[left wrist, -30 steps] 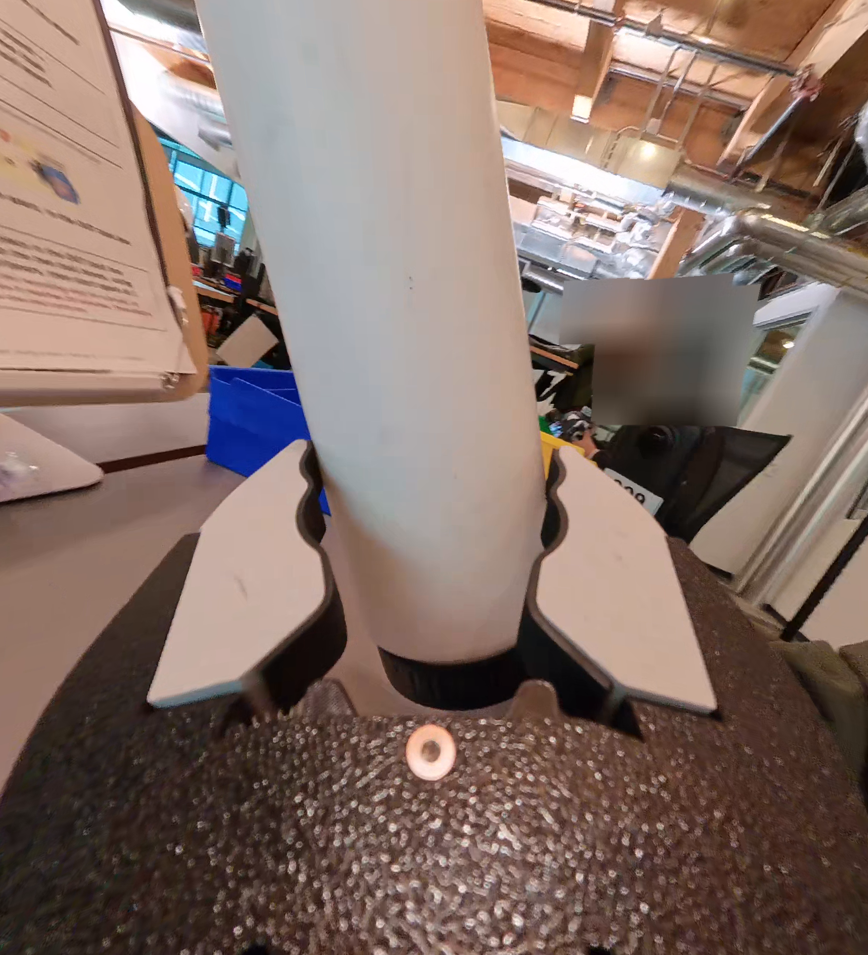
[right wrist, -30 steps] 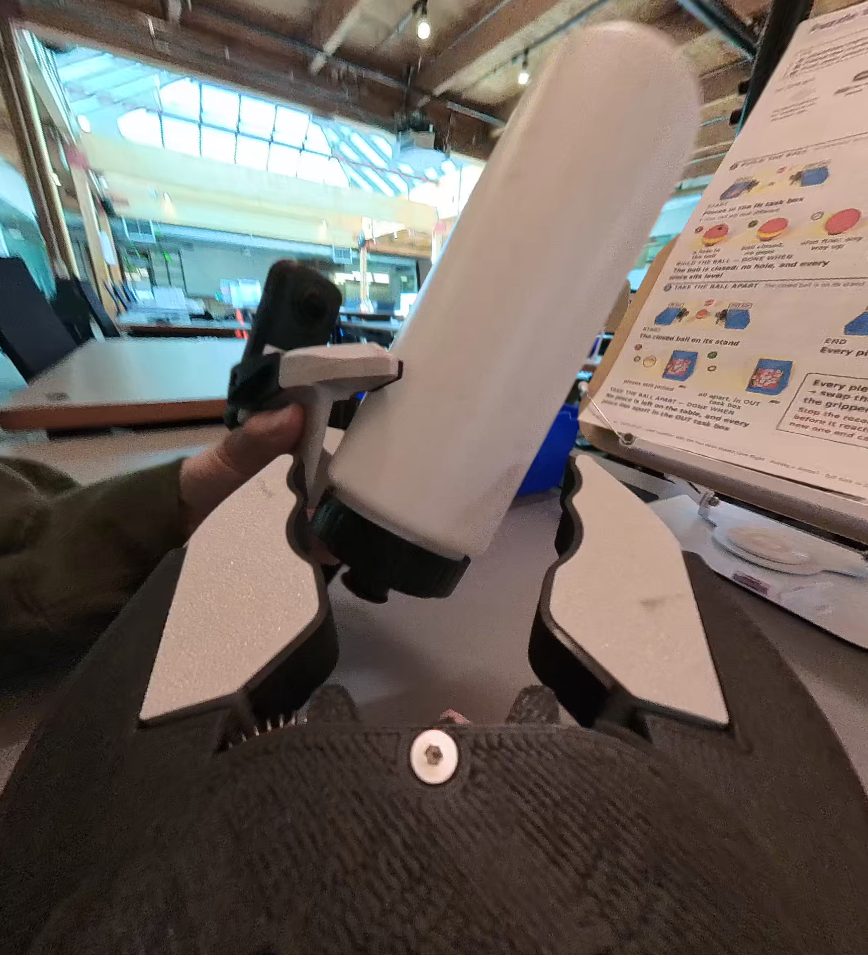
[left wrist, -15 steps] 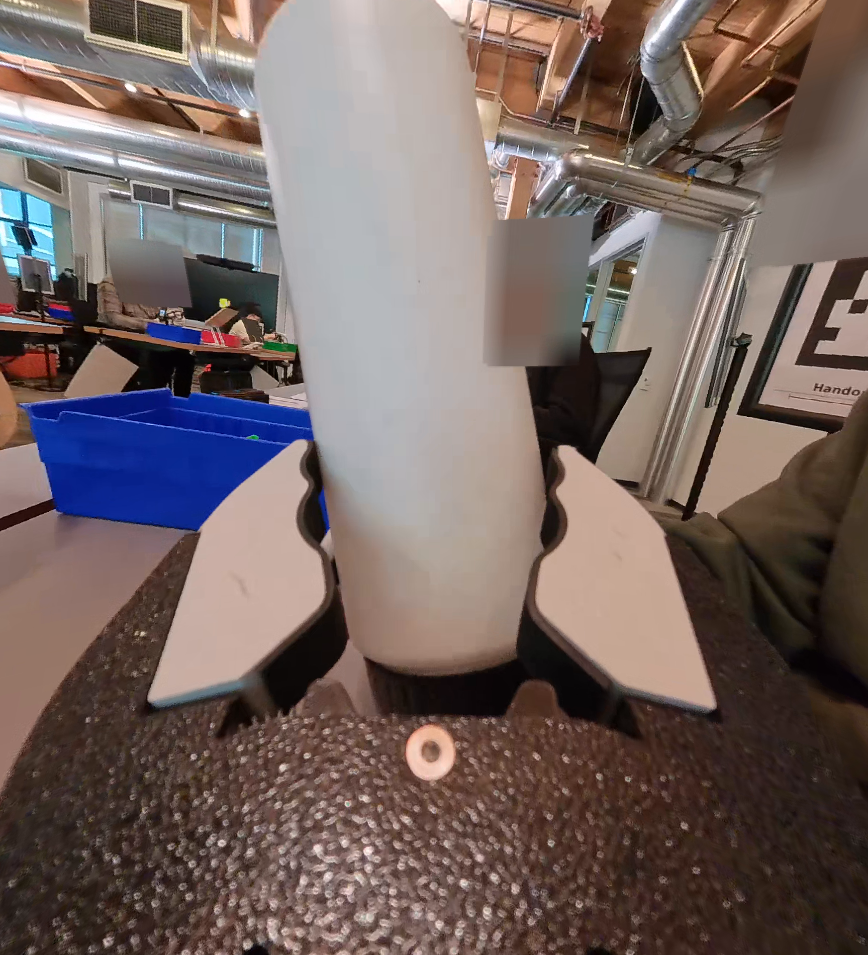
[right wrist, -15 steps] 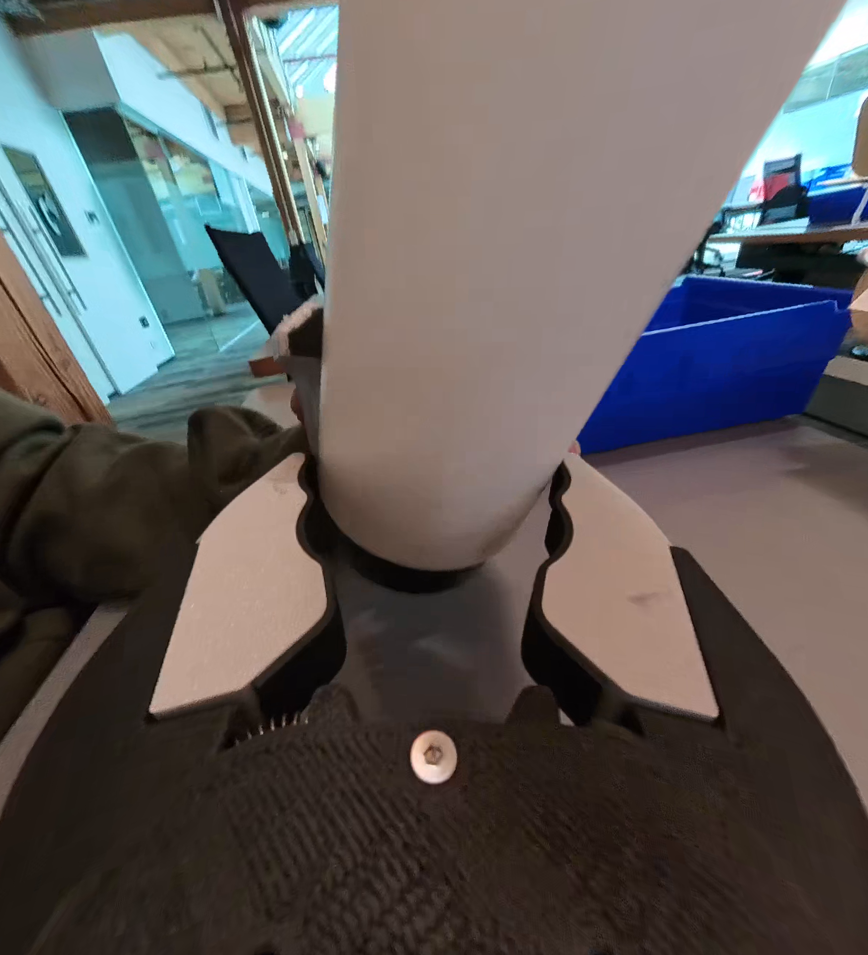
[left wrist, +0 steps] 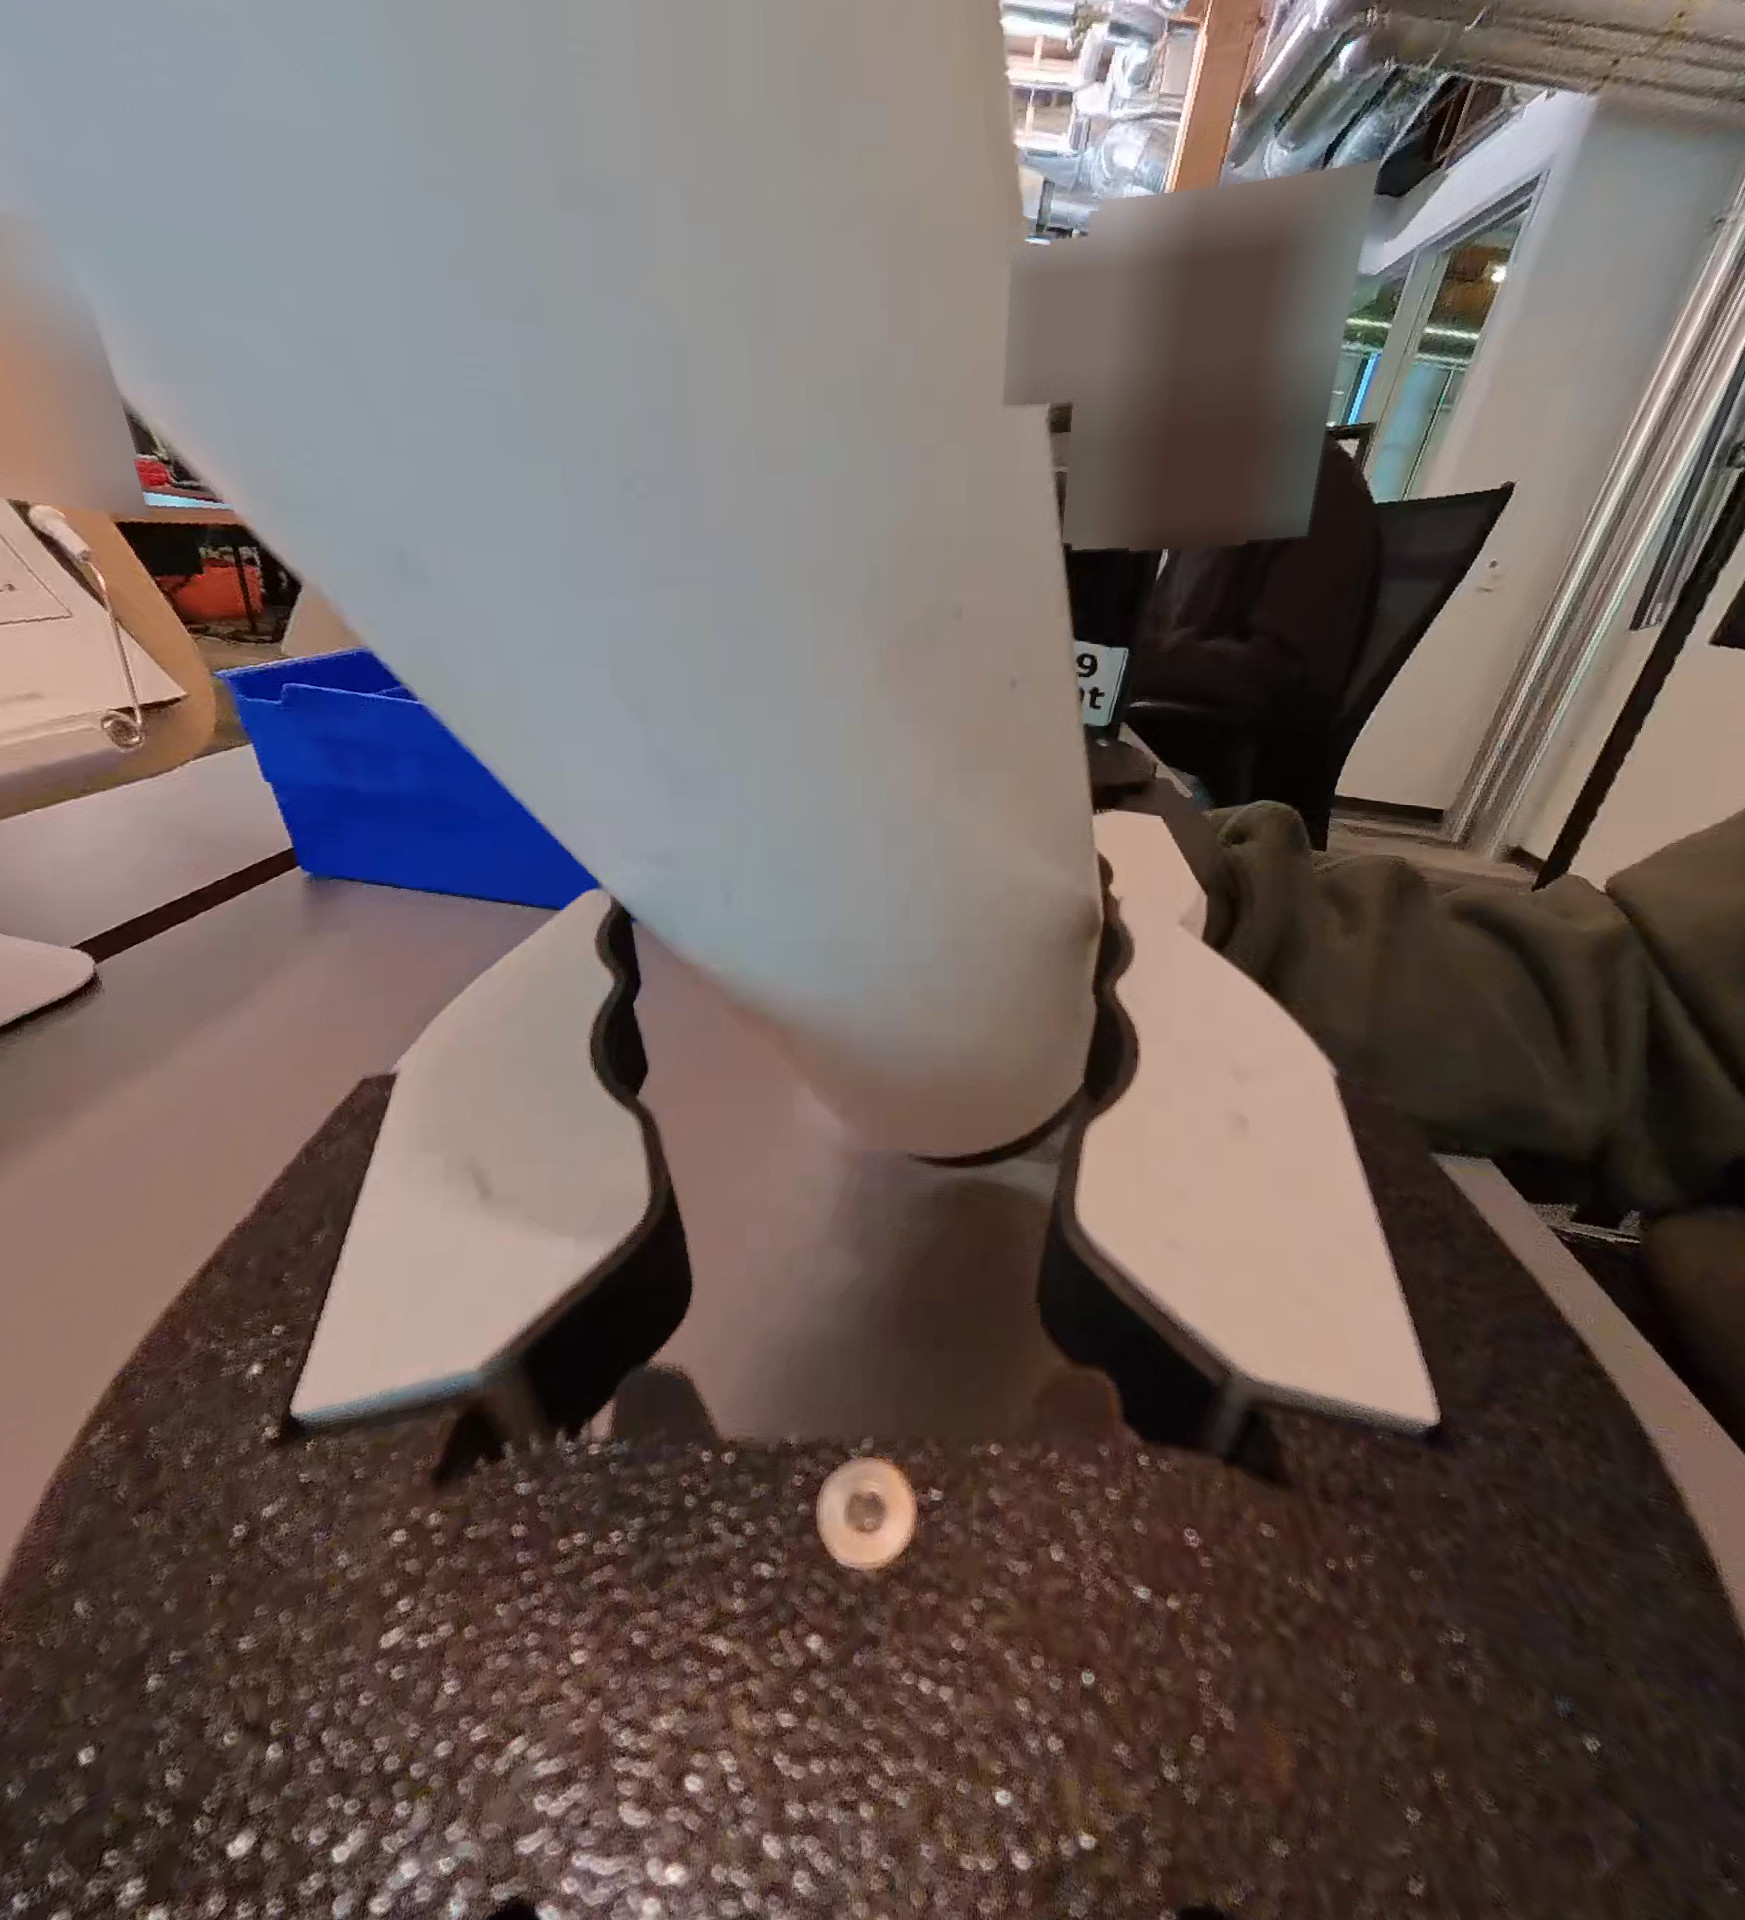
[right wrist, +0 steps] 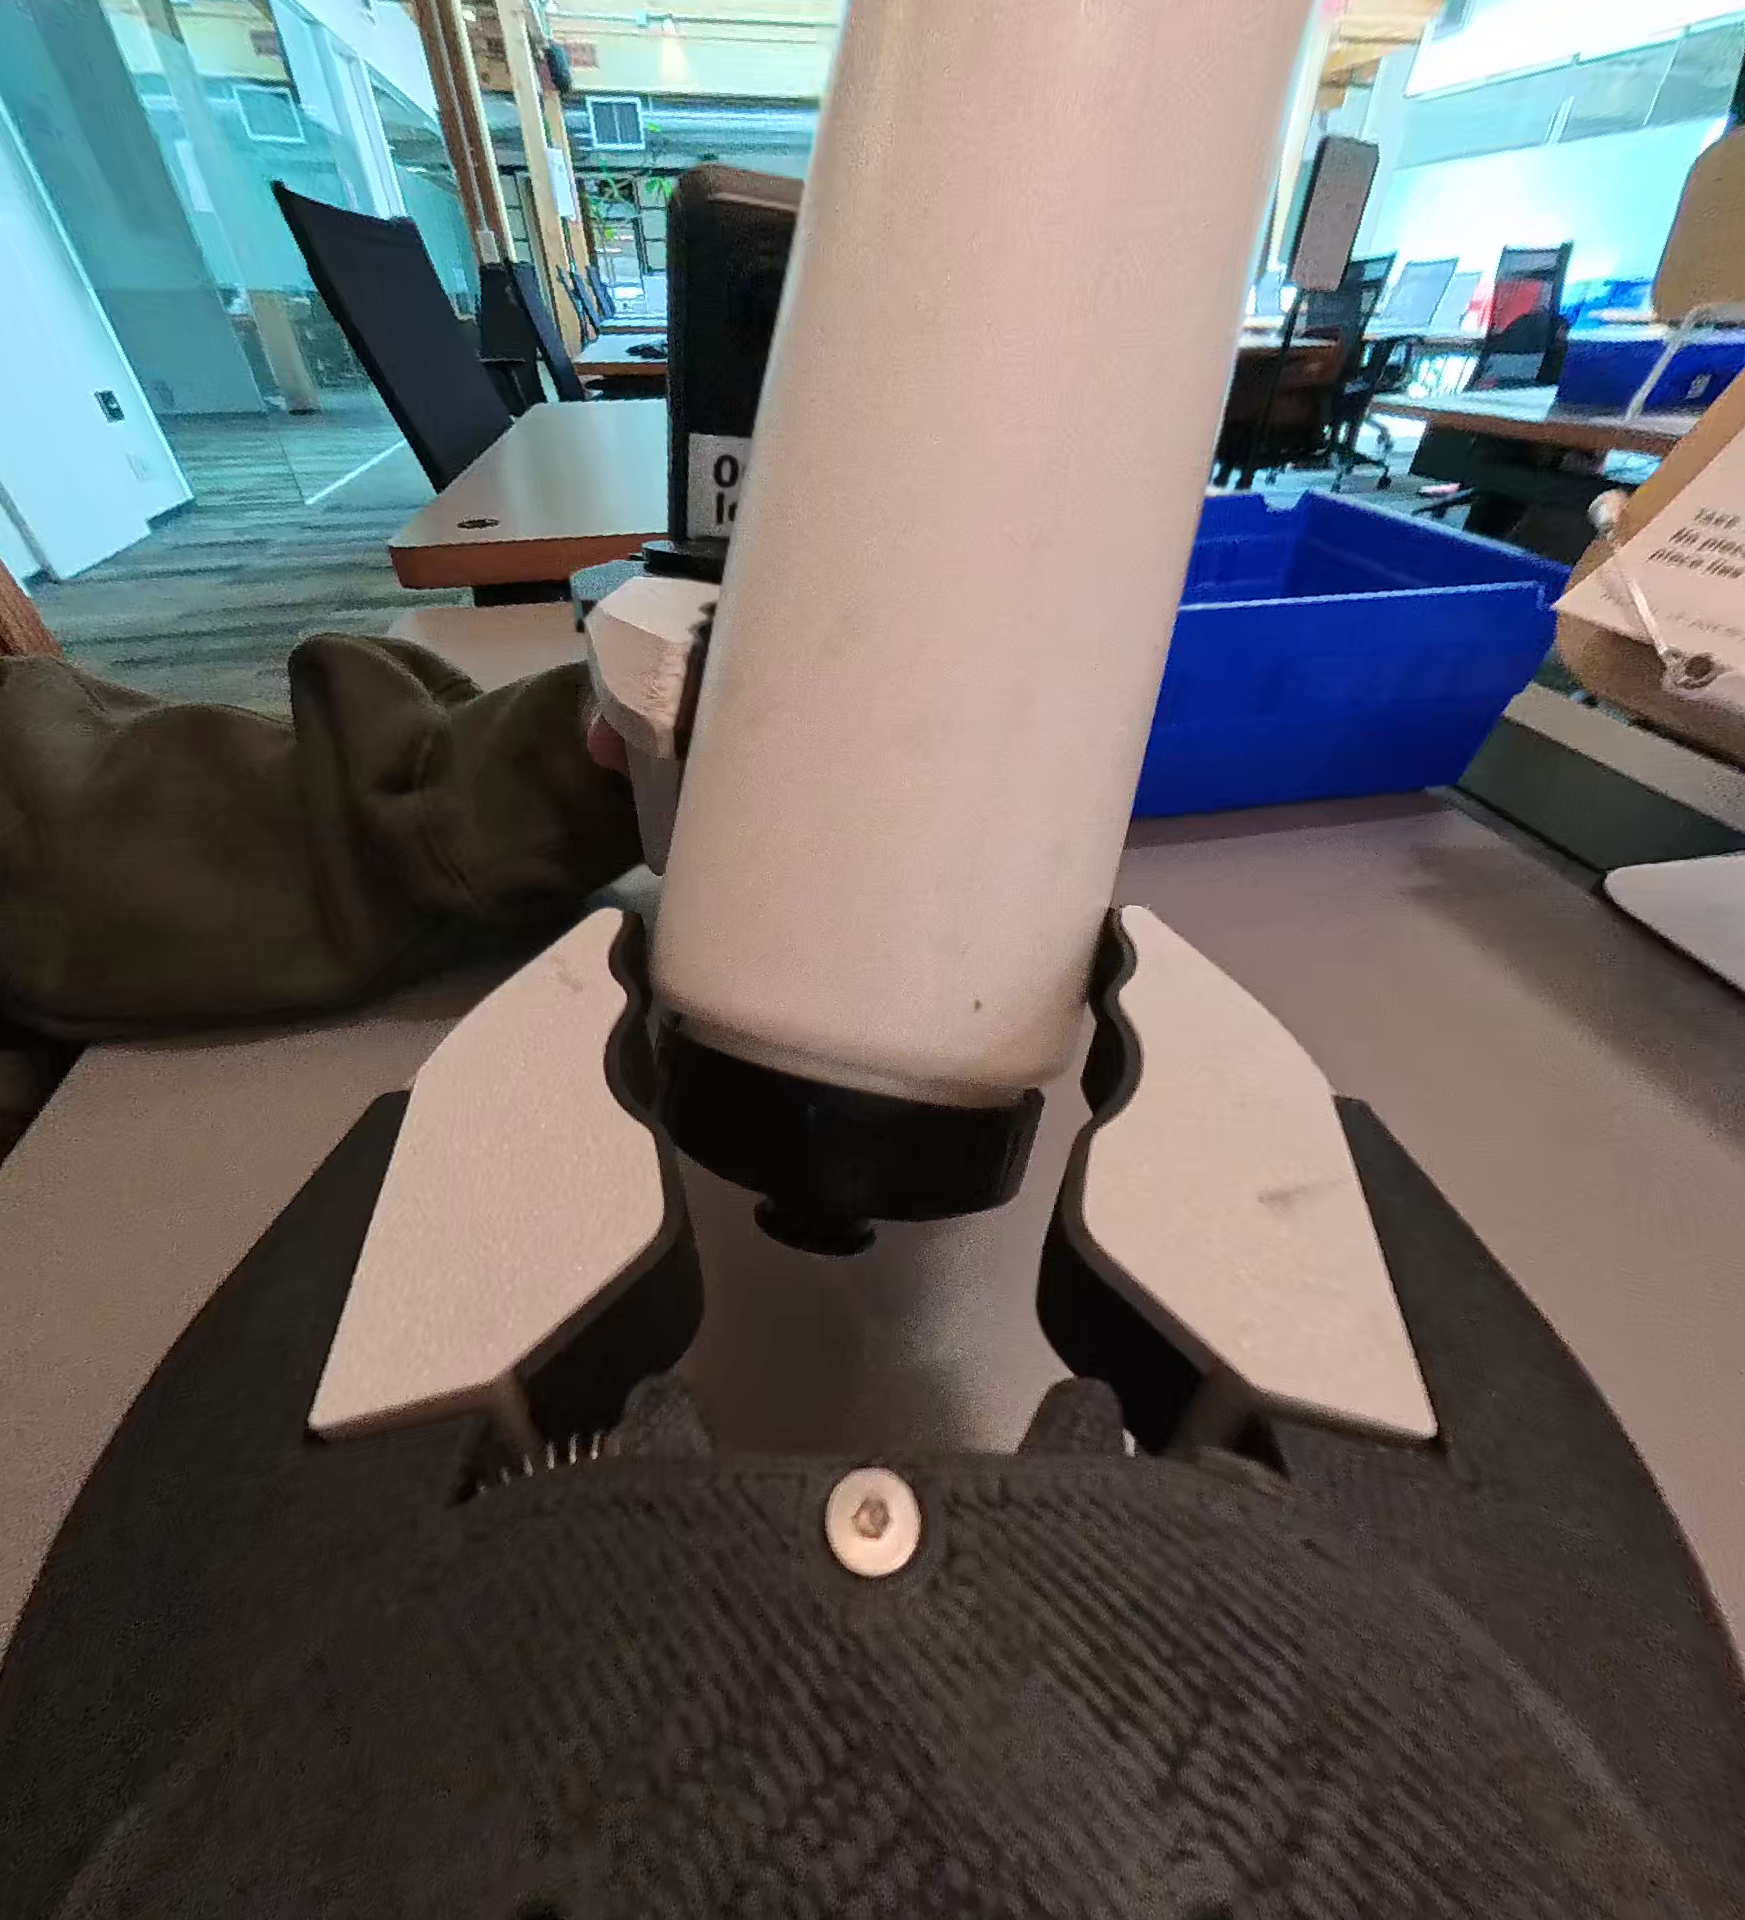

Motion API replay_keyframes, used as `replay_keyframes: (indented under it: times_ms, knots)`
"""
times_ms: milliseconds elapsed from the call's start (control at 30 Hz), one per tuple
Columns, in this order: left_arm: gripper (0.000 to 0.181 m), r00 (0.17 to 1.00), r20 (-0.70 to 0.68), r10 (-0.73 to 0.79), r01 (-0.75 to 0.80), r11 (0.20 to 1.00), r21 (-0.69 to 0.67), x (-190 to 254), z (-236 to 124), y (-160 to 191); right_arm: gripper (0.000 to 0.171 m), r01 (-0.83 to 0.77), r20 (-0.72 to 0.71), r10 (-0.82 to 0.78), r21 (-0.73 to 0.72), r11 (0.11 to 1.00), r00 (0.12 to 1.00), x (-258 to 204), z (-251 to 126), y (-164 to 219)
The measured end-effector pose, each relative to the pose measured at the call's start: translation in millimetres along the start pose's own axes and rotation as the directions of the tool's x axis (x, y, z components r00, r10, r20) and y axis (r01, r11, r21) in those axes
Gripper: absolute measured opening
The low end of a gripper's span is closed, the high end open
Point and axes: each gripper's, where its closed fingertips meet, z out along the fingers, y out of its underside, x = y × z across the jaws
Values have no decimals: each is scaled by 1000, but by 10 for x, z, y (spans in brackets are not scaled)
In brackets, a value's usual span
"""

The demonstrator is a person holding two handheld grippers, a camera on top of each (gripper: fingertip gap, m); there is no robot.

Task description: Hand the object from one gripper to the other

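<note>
hovering clear of the grey desk (right wrist: 1419,1039), the white bottle (right wrist: 909,623) stood cap-down between both pairs of tongs, with the blue bin (right wrist: 1346,665) farther off beyond them. it was kept off the desk and near upright, i judged, so that each pair could reach its lower end from its own side for the hand-over. the right tongs (right wrist: 873,935) were closed to the bottle's width just above the cap, with a pad against each side, and appeared to hold it. the left tongs (left wrist: 863,925) sat round the same end, a little farther up. in their own view the bottle leaned steeply left across the gap and met the left finger only at its tip, so whether they squeezed or merely bracketed it could not be told. the black cap (right wrist: 847,1143) hung free below the right pads. an olive sleeve (right wrist: 224,810) lay low over the desk left of the right tongs, that forearm reaching in roughly level.
</note>
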Motion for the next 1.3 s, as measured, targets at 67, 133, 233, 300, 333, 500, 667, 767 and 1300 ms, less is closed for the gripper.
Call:
replay_keyframes:
  times_ms: [67, 133, 233, 300, 333, 500, 667, 767, 1300]
  knots:
    - [90, 1000, 1, -1, 1, 1000, 29, 12, 2, -63, 82, 57, -42, -57, -6, 998, 997, 46, -31, -6]
    - [97, 1000, 8, -30, 29, 996, 89, -2, -22, -181, 82, 109, -84, -113, -49, 993, 990, 96, -34, 49]
    - [97, 991, 24, -131, 120, 956, 268, -110, -209, -473, 82, 209, -97, -216, -82, 975, 972, 98, -42, 94]
    - [90, 979, 21, -203, 186, 930, 316, -190, -291, -514, 82, 275, -96, -281, -69, 959, 955, 67, -29, 72]
    - [93, 976, 25, -216, 198, 932, 304, -209, -285, -476, 82, 290, -95, -295, -65, 955, 951, 54, -18, 65]
    - [89, 971, 96, -220, 185, 941, 284, -289, -250, -445, 80, 255, -157, -271, -118, 960, 950, 178, -1, 162]
    - [88, 900, 161, -404, 285, 827, 484, -527, -447, -603, 89, 201, -286, -190, 11, 980, 939, 348, -76, 3]
    - [88, 843, 131, -521, 367, 737, 568, -606, -508, -618, 99, 342, -390, -302, 35, 939, 870, 390, -89, -127]
    - [90, 698, -84, -711, 639, 565, 522, -569, -263, -417, 94, 505, -464, -468, -50, 862, 752, 354, -126, -310]
